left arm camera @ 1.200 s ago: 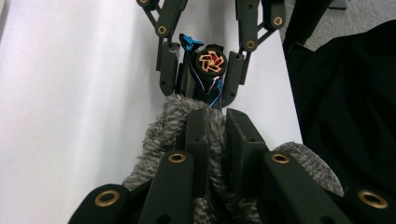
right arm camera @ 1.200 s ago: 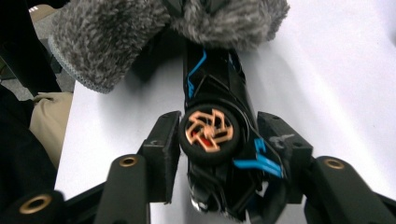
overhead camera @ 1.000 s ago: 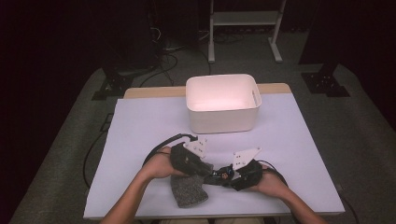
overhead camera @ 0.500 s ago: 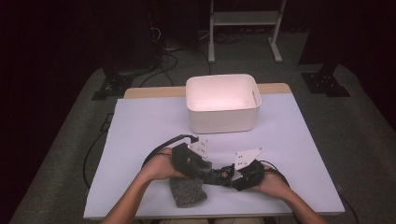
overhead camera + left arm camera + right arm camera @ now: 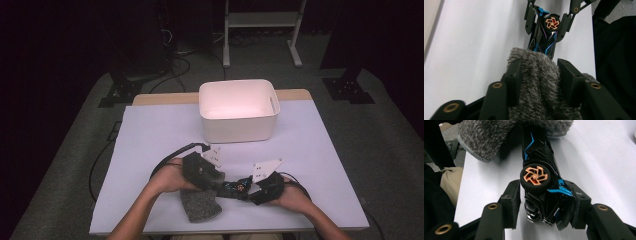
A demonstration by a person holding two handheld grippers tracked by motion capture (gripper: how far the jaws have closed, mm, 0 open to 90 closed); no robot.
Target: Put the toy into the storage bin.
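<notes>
Grippers both engaged at the near edge of the table. Left gripper: jaws, which have just been opening, stand partly apart with one grey fuzzy sock filling the gap and touching both pads. Right gripper: jaws moderately apart, clamped on the rear of one black toy car with blue trim and a copper wheel; its nose lies in the sock's mouth. One white bin stands well apart behind
</notes>
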